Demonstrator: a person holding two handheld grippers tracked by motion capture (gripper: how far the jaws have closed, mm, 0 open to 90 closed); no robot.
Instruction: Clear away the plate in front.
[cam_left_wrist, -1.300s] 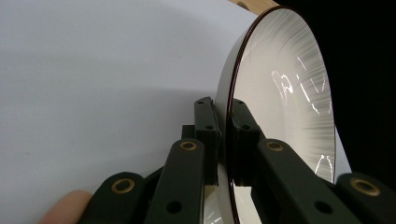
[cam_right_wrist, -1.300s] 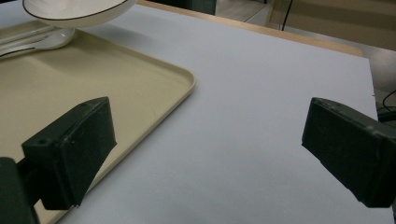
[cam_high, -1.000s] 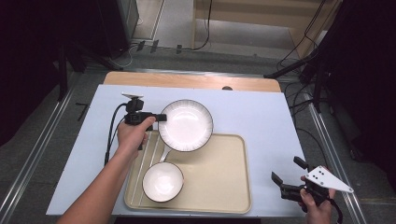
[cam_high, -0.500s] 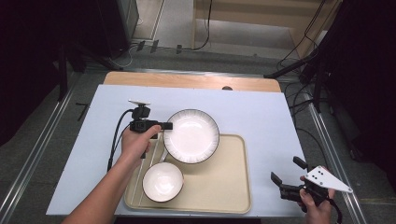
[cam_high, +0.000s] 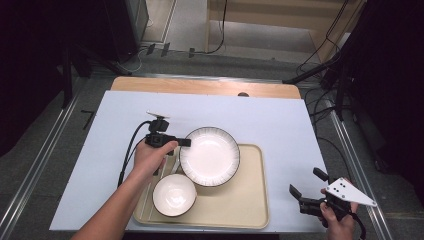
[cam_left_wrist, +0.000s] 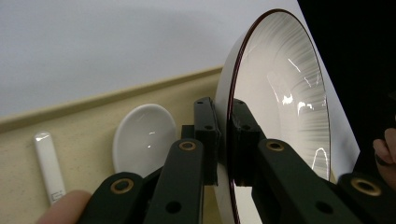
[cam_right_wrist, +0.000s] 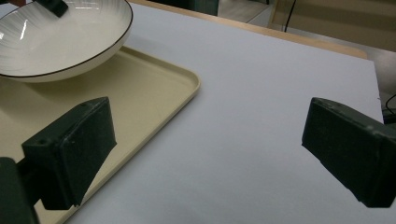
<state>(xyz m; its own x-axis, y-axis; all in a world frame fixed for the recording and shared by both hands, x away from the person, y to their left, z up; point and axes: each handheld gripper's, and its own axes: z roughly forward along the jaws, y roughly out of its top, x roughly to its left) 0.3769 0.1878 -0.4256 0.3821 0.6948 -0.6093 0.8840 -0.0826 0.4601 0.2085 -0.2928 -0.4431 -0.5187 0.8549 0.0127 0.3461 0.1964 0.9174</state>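
Note:
A white plate (cam_high: 210, 156) with a dark rim hangs over the back left of the beige tray (cam_high: 240, 207). My left gripper (cam_high: 183, 142) is shut on the plate's left rim; in the left gripper view the rim (cam_left_wrist: 229, 112) sits clamped between the jaws. A white bowl (cam_high: 174, 194) stands at the tray's front left. A white spoon (cam_left_wrist: 140, 137) lies on the tray beneath the plate. My right gripper (cam_high: 305, 189) is open near the table's front right corner, holding nothing. The right gripper view shows the plate (cam_right_wrist: 56, 39) and the tray's corner (cam_right_wrist: 184, 86).
A white sheet (cam_high: 280, 125) covers the table, with a wooden strip (cam_high: 200, 86) along the back edge. A cable (cam_high: 131, 150) trails from my left gripper. Cables and dark stands lie on the floor beyond the table.
My left gripper has carried the plate to the right and toward me, from the table's sheet to over the tray. The right gripper has stayed put.

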